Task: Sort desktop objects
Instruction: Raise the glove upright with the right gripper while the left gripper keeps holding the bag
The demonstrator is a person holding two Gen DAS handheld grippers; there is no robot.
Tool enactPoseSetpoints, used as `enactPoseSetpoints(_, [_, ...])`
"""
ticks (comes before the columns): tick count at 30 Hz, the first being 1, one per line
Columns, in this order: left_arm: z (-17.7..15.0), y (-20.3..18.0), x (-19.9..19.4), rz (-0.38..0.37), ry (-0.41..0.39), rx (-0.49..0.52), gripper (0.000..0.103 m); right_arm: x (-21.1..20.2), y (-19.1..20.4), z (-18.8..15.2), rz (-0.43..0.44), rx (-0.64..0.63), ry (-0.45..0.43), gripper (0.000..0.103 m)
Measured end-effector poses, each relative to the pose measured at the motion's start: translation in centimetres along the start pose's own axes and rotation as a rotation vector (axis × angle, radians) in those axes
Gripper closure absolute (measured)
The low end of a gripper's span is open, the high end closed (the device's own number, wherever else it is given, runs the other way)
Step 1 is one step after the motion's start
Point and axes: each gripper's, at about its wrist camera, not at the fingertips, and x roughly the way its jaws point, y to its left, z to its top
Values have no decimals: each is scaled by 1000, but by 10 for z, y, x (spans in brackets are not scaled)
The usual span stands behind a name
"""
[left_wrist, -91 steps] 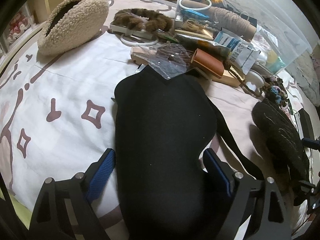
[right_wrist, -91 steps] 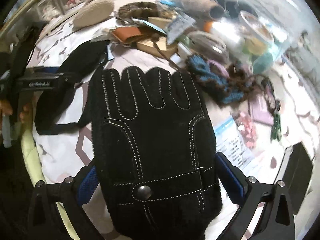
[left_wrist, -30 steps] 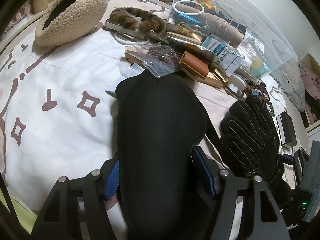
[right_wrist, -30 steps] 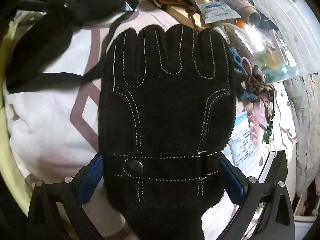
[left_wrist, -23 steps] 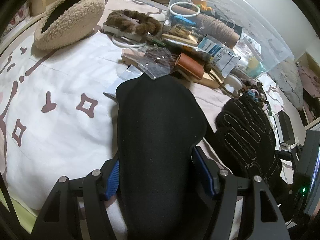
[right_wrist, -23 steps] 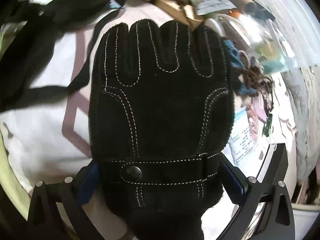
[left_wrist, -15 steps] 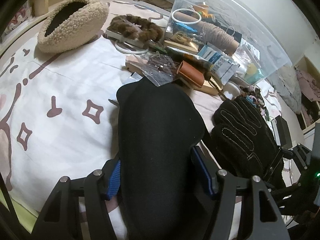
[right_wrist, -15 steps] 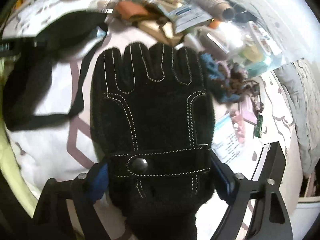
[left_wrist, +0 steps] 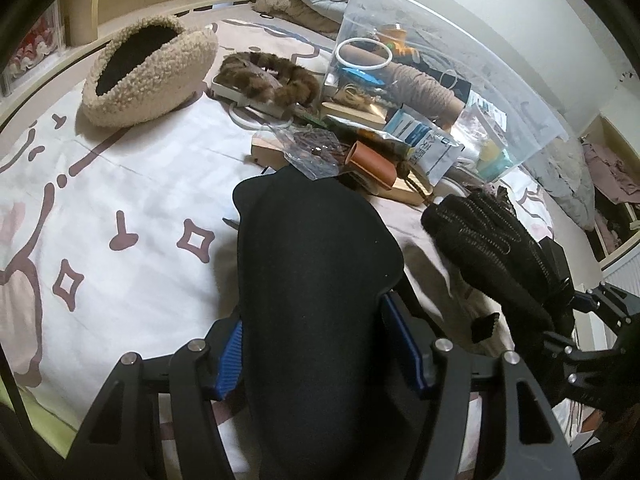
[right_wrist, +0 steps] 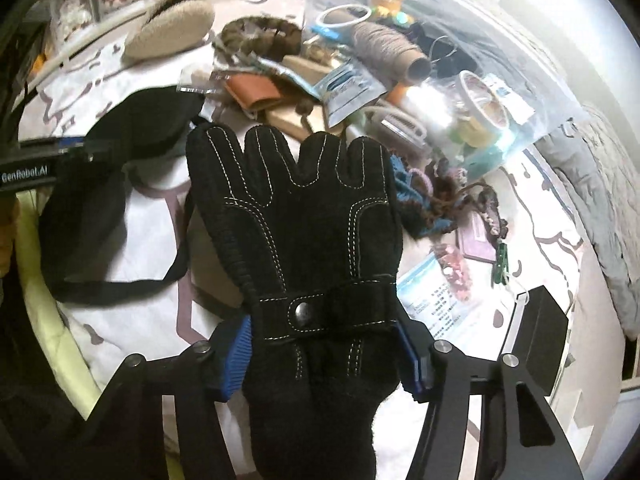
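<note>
Above a patterned bedspread (left_wrist: pixel 120 184), the left gripper (left_wrist: pixel 318 354) pinches a black eye mask (left_wrist: pixel 316 280) between its 2 blue pads, the mask's long axis running straight ahead toward a clear storage bin (left_wrist: pixel 460 64). The right gripper (right_wrist: pixel 322 354) clamps a black stitched glove (right_wrist: pixel 304 216) at the wrist strap, its 4 fingertips pointing forward toward the clutter; whether it clears the bedspread is hard to tell. A fleece hat (left_wrist: pixel 148 68) lies far left.

left gripper (left_wrist: pixel 320 352): jaws clamped on black eye mask (left_wrist: pixel 316 264) | right gripper (right_wrist: pixel 324 356): jaws clamped on black glove (right_wrist: pixel 304 240), raised
</note>
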Motion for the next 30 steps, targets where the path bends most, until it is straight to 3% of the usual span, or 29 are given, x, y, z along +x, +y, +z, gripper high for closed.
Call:
enactPoseSetpoints(11, [-8, -22, -14, -43, -9, 77, 41, -37, -17, 3, -11, 98, -118, 42])
enactPoseSetpoints(30, [18, -64, -82, -97, -187, 220, 41, -96, -38, 1, -44, 224, -323, 42])
